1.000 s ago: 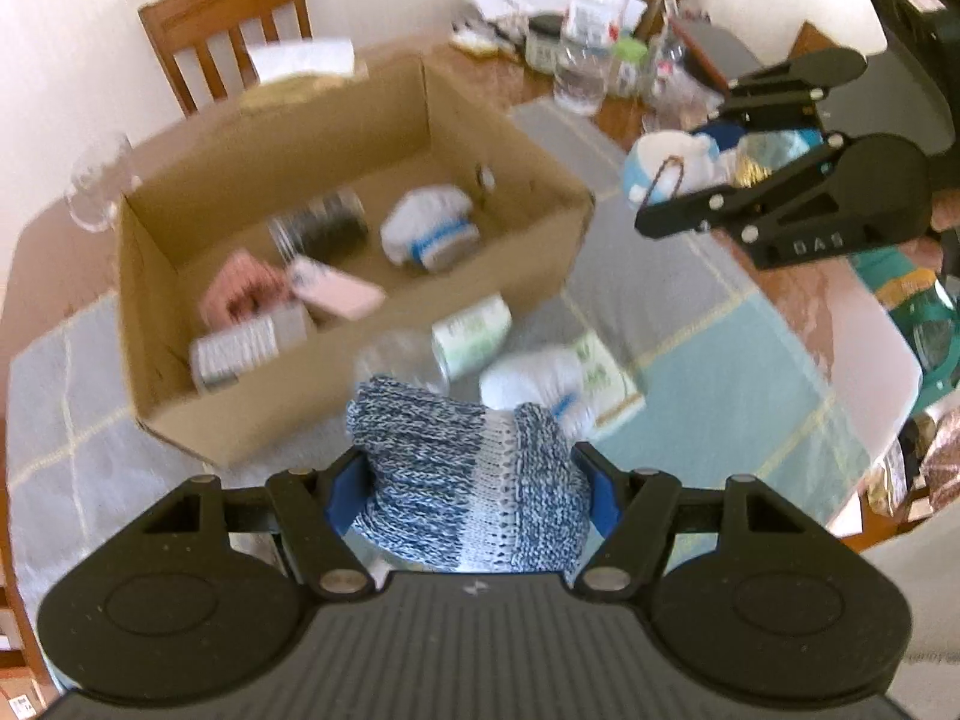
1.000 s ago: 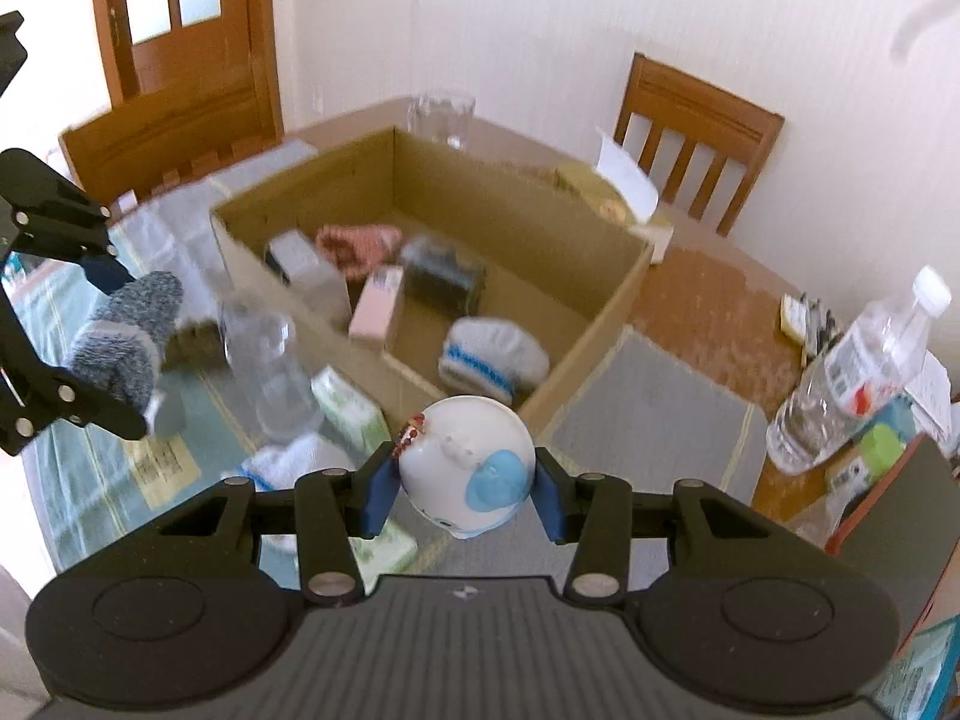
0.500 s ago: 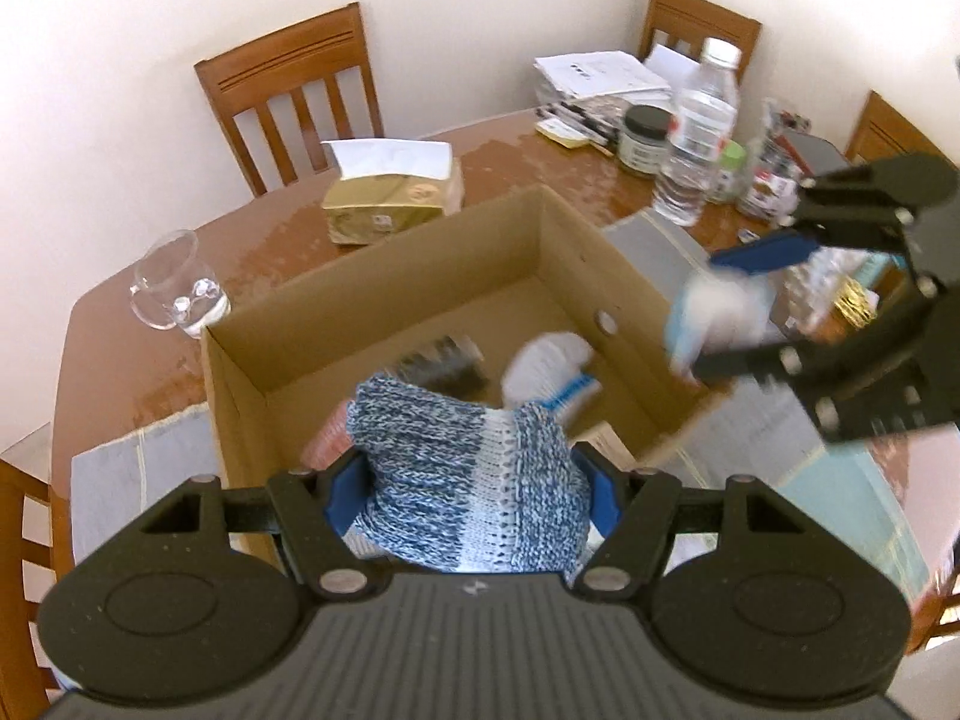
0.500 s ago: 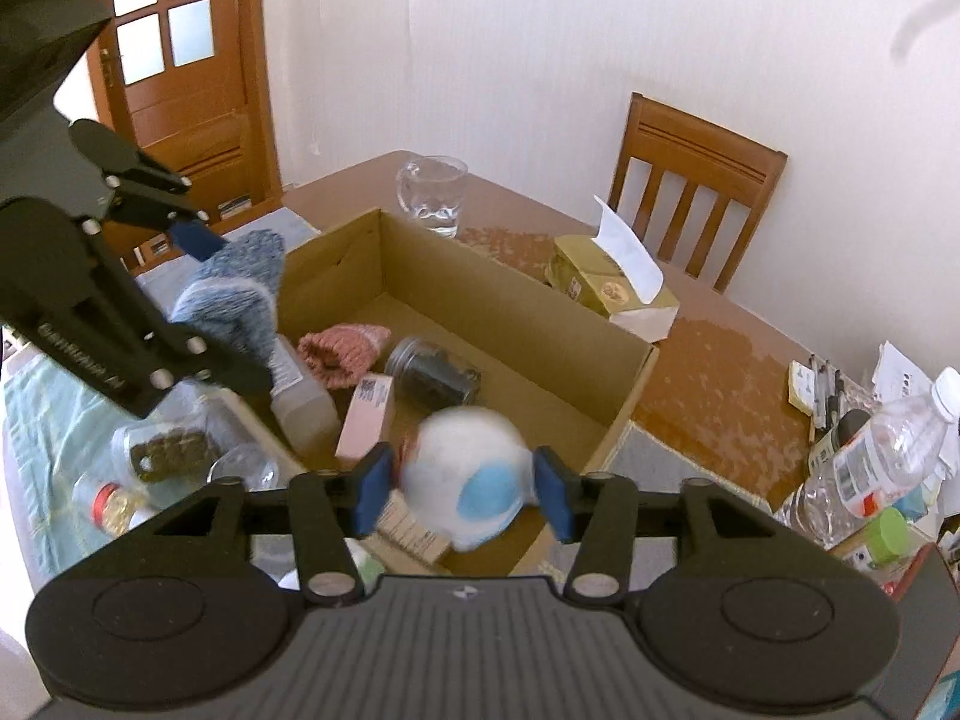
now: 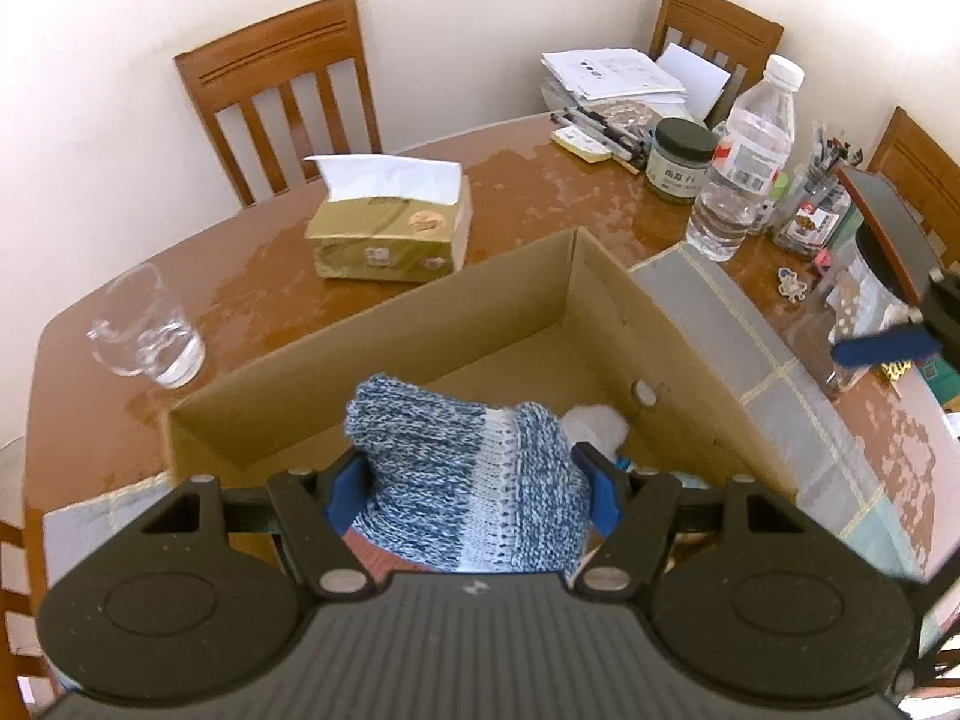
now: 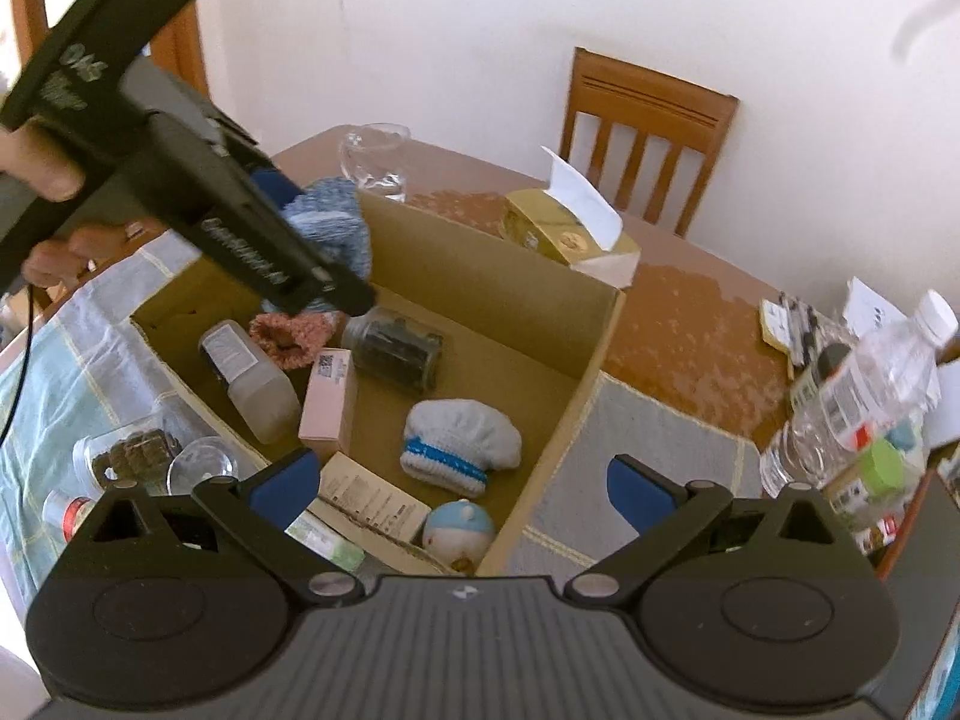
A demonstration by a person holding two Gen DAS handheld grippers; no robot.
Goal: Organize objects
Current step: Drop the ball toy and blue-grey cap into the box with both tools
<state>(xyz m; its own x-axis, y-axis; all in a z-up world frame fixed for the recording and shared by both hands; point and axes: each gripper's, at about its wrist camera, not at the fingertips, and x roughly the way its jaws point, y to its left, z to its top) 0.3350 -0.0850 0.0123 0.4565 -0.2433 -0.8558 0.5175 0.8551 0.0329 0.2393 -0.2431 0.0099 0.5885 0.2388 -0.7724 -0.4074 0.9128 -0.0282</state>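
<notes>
Blue knitted hat (image 5: 462,474) sits pinched in the left gripper (image 5: 471,486) above the cardboard box (image 6: 498,294); the right gripper (image 6: 462,486) gapes empty over the round white-and-blue toy (image 6: 459,531) inside.

A brown wooden table (image 5: 528,180) carries everything. A pale checked cloth (image 5: 708,294) covers its near part, and an open cardboard box (image 5: 606,300) sits on that cloth. At 11 o'clock from the box stands a gold tissue box (image 5: 390,228); at 10 o'clock, a clear glass (image 5: 147,330). At 1 o'clock stand a water bottle (image 5: 744,162), a dark-lidded jar (image 5: 678,162) and stacked papers (image 5: 612,75).
</notes>
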